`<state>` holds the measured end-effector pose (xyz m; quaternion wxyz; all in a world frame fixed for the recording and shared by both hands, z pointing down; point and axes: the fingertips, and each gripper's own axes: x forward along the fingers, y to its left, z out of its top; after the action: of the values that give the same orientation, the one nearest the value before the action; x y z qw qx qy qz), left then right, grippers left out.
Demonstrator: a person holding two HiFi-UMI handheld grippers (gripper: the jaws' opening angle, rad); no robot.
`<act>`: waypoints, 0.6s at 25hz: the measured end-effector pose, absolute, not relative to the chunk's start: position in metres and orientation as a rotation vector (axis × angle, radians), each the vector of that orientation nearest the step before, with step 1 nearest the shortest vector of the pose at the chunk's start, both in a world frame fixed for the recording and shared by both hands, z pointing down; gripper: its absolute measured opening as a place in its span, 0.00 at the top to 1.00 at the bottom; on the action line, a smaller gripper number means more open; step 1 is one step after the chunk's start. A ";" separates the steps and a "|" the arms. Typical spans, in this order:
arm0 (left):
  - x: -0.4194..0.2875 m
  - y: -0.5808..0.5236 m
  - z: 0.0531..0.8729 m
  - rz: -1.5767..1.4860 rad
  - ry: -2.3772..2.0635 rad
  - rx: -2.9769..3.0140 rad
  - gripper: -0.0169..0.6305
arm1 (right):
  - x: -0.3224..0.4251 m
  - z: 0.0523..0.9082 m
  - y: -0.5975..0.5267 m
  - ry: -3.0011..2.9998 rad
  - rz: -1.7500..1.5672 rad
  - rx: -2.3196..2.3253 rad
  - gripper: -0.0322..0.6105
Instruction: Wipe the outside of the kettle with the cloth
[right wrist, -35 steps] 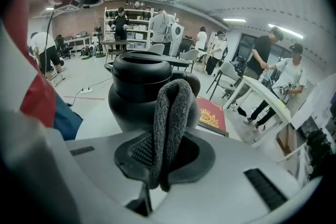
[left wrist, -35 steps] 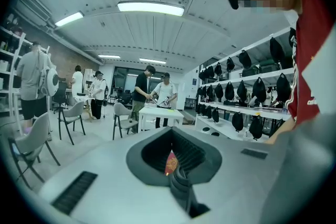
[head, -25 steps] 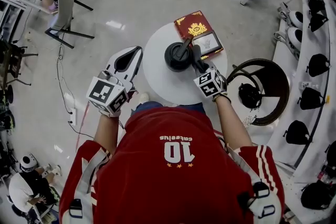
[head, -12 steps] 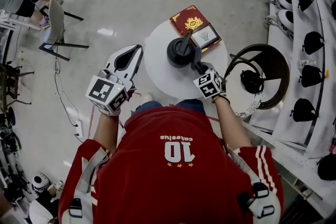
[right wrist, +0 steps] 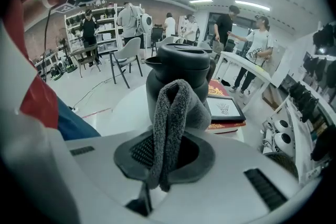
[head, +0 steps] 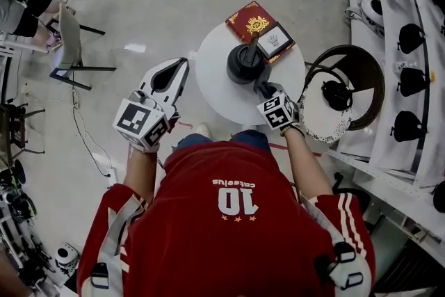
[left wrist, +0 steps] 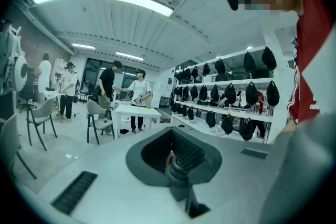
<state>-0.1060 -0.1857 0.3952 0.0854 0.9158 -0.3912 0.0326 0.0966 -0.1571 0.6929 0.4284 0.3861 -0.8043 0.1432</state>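
On the round white worktop (head: 212, 99), the kettle (head: 245, 65) is stood upright straight ahead of the right gripper (head: 264, 88), the nearer one, which is clamped on the grey cloth (right wrist: 169, 113) seemingly laid against the kettle's near side. The left gripper (head: 179, 71) is held closed and empty, off to the left.

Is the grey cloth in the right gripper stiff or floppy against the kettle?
Probably floppy: the cloth folds over and droops from the right gripper. Its fuzzy surface likely drags rather than slips on the kettle.

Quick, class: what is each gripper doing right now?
Left gripper: shut, holding nothing.
Right gripper: shut on the cloth, by the kettle.
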 end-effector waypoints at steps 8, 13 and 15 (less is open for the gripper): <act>-0.135 -0.178 0.403 0.099 -1.117 2.745 0.96 | 0.067 0.699 -0.141 -1.992 0.407 1.002 0.88; -0.159 -0.174 0.407 0.093 -1.116 2.737 0.96 | 0.051 0.697 -0.142 -1.982 0.428 1.027 0.88; -0.169 -0.173 0.407 0.097 -1.122 2.732 0.96 | 0.043 0.696 -0.142 -1.981 0.431 1.029 0.88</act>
<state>-0.1689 -0.1728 0.4068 0.0932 0.9205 -0.3780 0.0326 0.0428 -0.1425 0.6958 0.4207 0.4107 -0.7904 0.1720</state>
